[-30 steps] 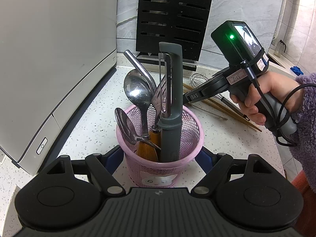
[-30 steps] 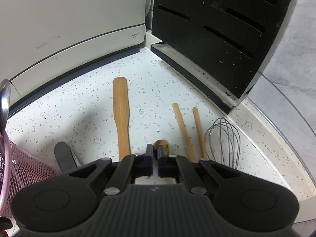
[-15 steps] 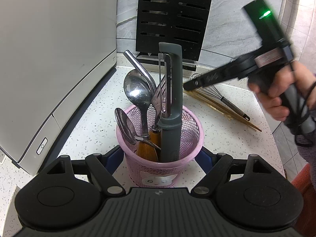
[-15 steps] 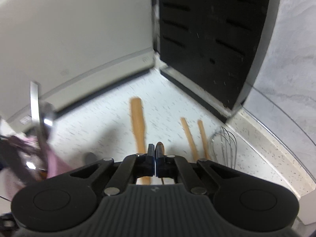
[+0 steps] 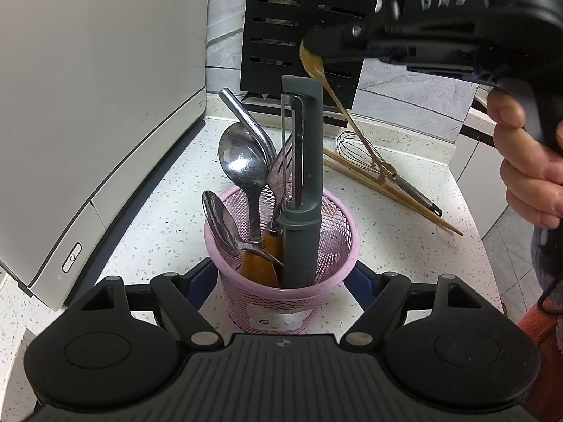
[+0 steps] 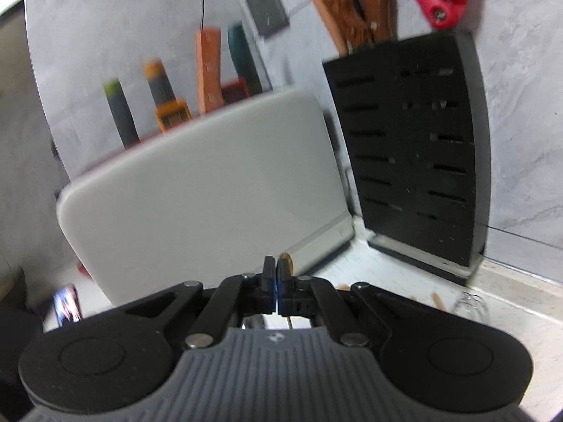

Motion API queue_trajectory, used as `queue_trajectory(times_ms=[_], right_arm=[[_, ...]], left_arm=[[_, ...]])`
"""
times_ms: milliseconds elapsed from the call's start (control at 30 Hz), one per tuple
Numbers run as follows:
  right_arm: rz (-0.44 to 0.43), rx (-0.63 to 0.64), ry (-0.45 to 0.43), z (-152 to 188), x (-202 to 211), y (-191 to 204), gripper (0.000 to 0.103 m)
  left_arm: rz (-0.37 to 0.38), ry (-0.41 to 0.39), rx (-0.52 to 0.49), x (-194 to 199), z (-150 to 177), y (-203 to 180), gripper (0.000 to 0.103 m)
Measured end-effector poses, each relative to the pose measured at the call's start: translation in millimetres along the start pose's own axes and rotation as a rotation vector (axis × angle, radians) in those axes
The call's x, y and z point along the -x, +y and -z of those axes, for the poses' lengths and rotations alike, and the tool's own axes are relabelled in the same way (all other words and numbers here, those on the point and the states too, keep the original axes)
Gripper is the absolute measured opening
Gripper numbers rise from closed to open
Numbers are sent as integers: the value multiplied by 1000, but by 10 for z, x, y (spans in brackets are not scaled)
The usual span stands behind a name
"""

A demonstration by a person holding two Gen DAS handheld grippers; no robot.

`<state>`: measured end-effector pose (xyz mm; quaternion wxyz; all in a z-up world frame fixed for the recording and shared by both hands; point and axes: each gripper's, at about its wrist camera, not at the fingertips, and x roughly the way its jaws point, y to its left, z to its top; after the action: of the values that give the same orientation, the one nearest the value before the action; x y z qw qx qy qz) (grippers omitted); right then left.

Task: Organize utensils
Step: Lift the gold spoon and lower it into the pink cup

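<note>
A pink mesh basket (image 5: 281, 292) stands on the counter between the blue pads of my left gripper (image 5: 281, 274). Its jaws are closing and the pads touch the basket's sides. In the basket stand a grey peeler (image 5: 302, 176), metal spoons (image 5: 242, 161) and a wooden-handled tool. My right gripper (image 5: 313, 42) hangs above and behind the basket, shut on the bowl end of a wooden spoon (image 5: 311, 61). The spoon's thin handle slants down toward the whisk. In the right wrist view the spoon (image 6: 286, 263) shows just beside the shut right gripper (image 6: 276, 270).
A wire whisk (image 5: 355, 144) and wooden chopsticks (image 5: 387, 190) lie on the speckled counter behind the basket. A black slotted knife block (image 5: 306, 17) stands at the back, and a white appliance (image 5: 88, 105) fills the left. A person's hand (image 5: 527, 176) is at the right edge.
The right gripper has lifted the wooden spoon off the counter and swung up and leftward above the basket. The left gripper and the basket have stayed in place.
</note>
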<state>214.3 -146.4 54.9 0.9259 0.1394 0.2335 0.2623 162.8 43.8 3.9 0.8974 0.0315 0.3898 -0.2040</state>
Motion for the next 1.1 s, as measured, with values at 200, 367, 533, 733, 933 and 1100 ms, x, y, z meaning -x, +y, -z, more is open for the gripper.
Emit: queue_trajectory(times_ms=[200,367,533,733,933,1100], right_arm=[[-46,-120,-88,130,49,32,0],[-72,-163,-171,231,133,77,0],[-85,-184,-177,329,82,82,0],[-61,-189,-145,431,2,-7,0],[-66,-211,-100,465,97,-89,0],[-69,-225,-39,562,190,-148,0]], left_arm=[[-3,5,5,5,-3,-4,90],[-2,6,9,5,-4,-5,90],[-2,8,14,1,-8,-2,90],[1,10,21,-3,-9,11,90],[3,12,25,-7,-8,19,90],[4,13,30,-7,-6,18,90]])
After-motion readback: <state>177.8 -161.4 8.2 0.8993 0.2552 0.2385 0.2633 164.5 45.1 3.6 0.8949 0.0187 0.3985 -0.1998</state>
